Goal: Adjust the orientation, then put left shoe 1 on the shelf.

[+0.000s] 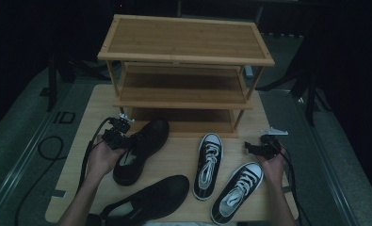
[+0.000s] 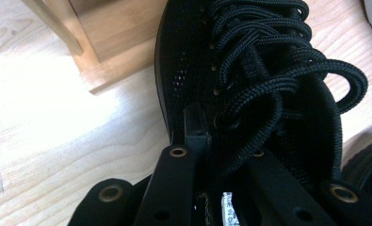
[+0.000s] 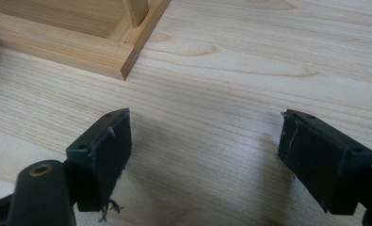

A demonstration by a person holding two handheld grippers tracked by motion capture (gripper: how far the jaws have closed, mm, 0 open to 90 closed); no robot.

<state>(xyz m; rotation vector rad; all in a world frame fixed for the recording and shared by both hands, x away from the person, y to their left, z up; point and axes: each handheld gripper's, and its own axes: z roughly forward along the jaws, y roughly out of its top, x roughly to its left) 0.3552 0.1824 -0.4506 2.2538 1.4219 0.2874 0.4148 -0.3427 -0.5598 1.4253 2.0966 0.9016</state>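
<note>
A black lace-up shoe (image 1: 143, 148) lies on the wooden table (image 1: 183, 155), its toe toward the shoe rack (image 1: 186, 47). My left gripper (image 1: 120, 136) is shut on this black shoe's left side wall near the top eyelets. In the left gripper view (image 2: 221, 141) one jaw stands outside the black shoe (image 2: 249, 70) and the other lies under its laces. My right gripper (image 1: 256, 148) hovers low over bare table at the right. Its pads (image 3: 110, 150) stand wide apart, open, with nothing between them (image 3: 207, 155).
A second black shoe (image 1: 150, 200) lies near the front edge. Two black-and-white sneakers (image 1: 208, 165) (image 1: 238, 190) lie between the hands. The three-tier bamboo rack stands at the back, its bottom corner (image 3: 80, 47) ahead of the right gripper. Cables trail off both sides.
</note>
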